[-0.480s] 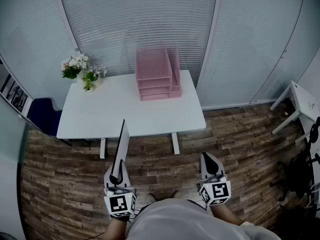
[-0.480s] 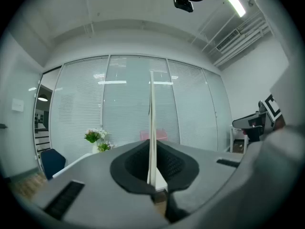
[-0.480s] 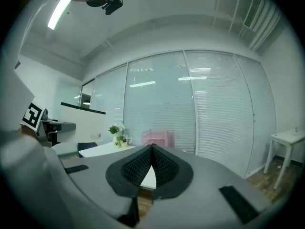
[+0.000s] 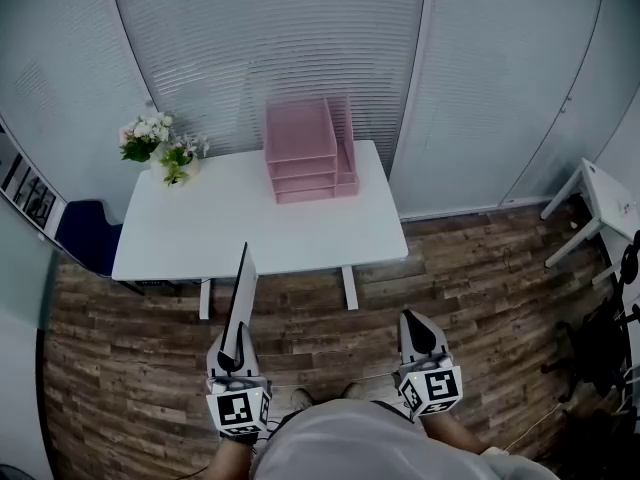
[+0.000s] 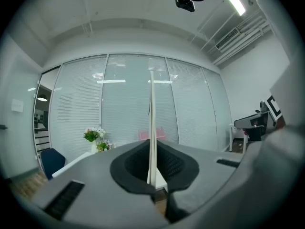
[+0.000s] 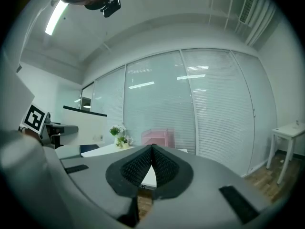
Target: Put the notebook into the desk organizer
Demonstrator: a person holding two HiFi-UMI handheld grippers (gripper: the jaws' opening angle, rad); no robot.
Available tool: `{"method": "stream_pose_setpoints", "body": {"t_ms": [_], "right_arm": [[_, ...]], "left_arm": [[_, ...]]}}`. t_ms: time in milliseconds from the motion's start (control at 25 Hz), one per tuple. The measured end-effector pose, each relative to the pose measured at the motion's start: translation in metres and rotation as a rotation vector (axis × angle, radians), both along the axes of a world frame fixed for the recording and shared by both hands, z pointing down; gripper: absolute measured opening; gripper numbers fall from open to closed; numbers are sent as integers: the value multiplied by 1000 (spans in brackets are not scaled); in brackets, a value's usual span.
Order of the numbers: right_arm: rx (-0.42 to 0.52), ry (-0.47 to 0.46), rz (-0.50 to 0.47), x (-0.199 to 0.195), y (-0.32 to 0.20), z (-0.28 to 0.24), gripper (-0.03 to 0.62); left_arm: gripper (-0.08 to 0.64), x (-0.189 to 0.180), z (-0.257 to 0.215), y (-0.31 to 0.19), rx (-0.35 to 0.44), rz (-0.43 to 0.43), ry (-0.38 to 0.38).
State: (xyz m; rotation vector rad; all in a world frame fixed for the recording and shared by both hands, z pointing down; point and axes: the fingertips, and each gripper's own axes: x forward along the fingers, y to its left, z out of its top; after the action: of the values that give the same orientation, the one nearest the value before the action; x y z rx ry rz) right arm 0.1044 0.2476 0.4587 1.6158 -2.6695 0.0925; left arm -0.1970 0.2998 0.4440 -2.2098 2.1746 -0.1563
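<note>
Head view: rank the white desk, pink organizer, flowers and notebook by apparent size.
1. white desk
2. pink organizer
3. flowers and notebook: unranked, since the notebook shows edge-on and is nearer the camera.

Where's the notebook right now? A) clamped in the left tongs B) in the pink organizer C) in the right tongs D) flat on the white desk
A: the left tongs are shut on the thin notebook, standing edge-on between them; the right tongs hold nothing, and the pink desk organizer sits far off on the white desk.
</note>
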Motion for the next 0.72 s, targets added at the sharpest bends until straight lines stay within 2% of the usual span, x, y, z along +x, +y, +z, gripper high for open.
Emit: {"method": "stream_pose_setpoints", "body": {"t_ms": [200, 320, 520, 720], "right_arm": [[-19, -5, -9, 17, -6, 10, 12], [-36, 4, -22, 23, -19, 21, 12], [-69, 16, -60, 12, -29, 36, 12], [-63, 39, -62, -3, -62, 38, 12]], "left_arm": [[15, 18, -1, -7, 7, -2, -19], [15, 25, 5, -13, 2, -20, -3], [15, 29, 12, -22, -13, -23, 7], [15, 12, 11, -62, 9, -20, 14]]}}
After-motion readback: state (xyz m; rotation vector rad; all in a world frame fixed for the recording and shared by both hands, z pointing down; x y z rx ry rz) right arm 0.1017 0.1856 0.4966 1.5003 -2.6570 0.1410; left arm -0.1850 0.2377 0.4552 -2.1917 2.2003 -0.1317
